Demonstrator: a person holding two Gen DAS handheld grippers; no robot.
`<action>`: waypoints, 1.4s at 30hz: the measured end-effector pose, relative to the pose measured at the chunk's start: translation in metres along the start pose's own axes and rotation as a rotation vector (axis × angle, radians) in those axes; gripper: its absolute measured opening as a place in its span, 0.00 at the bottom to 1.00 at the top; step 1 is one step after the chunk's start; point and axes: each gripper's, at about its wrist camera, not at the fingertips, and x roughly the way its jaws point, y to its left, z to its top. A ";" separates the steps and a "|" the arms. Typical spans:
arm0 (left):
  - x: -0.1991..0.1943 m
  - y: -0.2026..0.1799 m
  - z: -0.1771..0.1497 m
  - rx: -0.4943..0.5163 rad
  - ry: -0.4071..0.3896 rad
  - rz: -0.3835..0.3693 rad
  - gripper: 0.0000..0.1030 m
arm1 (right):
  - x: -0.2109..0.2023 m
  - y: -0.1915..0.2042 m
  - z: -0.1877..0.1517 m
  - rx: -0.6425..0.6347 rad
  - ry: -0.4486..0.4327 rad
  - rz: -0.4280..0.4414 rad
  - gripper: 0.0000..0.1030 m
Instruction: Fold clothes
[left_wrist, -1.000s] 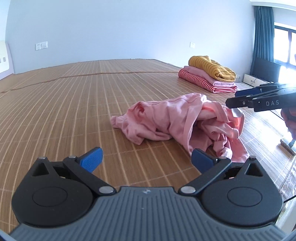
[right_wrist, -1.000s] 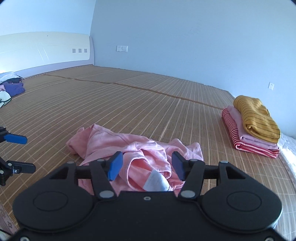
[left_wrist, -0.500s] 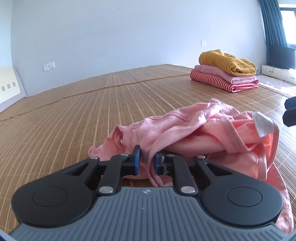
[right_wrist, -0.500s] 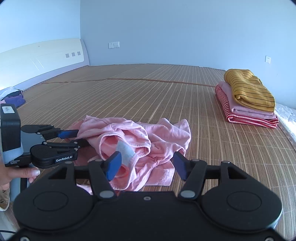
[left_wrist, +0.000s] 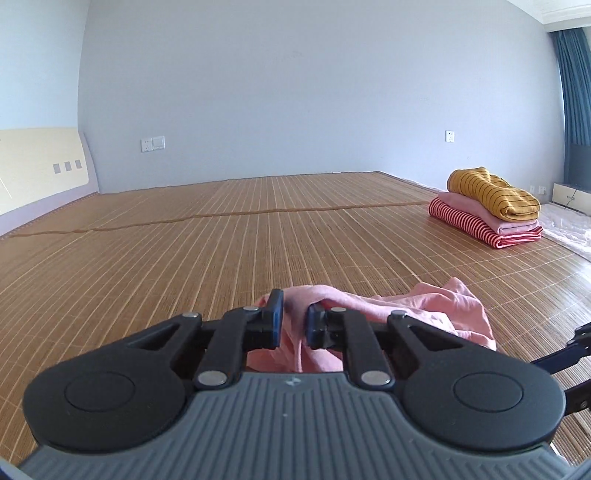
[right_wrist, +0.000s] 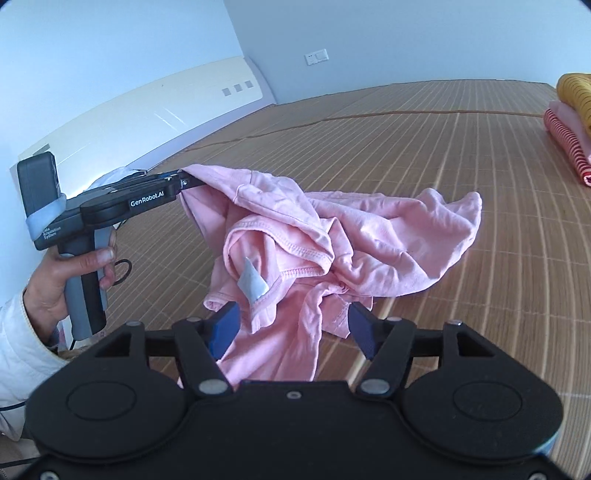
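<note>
A crumpled pink shirt (right_wrist: 332, 236) hangs bunched over the bamboo mat (right_wrist: 498, 155), a grey neck label (right_wrist: 251, 282) showing. My left gripper (left_wrist: 294, 321) is shut on a fold of the pink shirt (left_wrist: 424, 310) and holds that edge lifted above the mat. In the right wrist view the left gripper (right_wrist: 184, 181) pinches the shirt's upper left corner. My right gripper (right_wrist: 291, 328) is open, its blue fingertips (right_wrist: 223, 326) on either side of the shirt's hanging lower part, not clamping it.
A stack of folded clothes (left_wrist: 487, 206), mustard striped on pink on red striped, sits at the mat's far right and shows at the edge of the right wrist view (right_wrist: 570, 122). A cream headboard (right_wrist: 155, 110) stands left. A curtain (left_wrist: 576, 103) hangs far right.
My left gripper has shut on the pink shirt and lifted its edge off the mat. My right gripper has stayed open and moved in close, the shirt now hanging between its fingers.
</note>
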 end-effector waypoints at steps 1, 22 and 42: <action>-0.005 0.002 -0.002 0.005 0.007 -0.005 0.15 | 0.006 0.006 -0.002 -0.012 0.008 0.034 0.64; -0.016 0.044 -0.077 0.172 0.219 0.105 0.18 | 0.052 -0.026 0.013 -0.250 0.046 -0.584 0.65; -0.038 -0.030 -0.076 0.327 0.084 -0.114 0.45 | 0.044 0.062 -0.011 -0.341 0.020 -0.140 0.71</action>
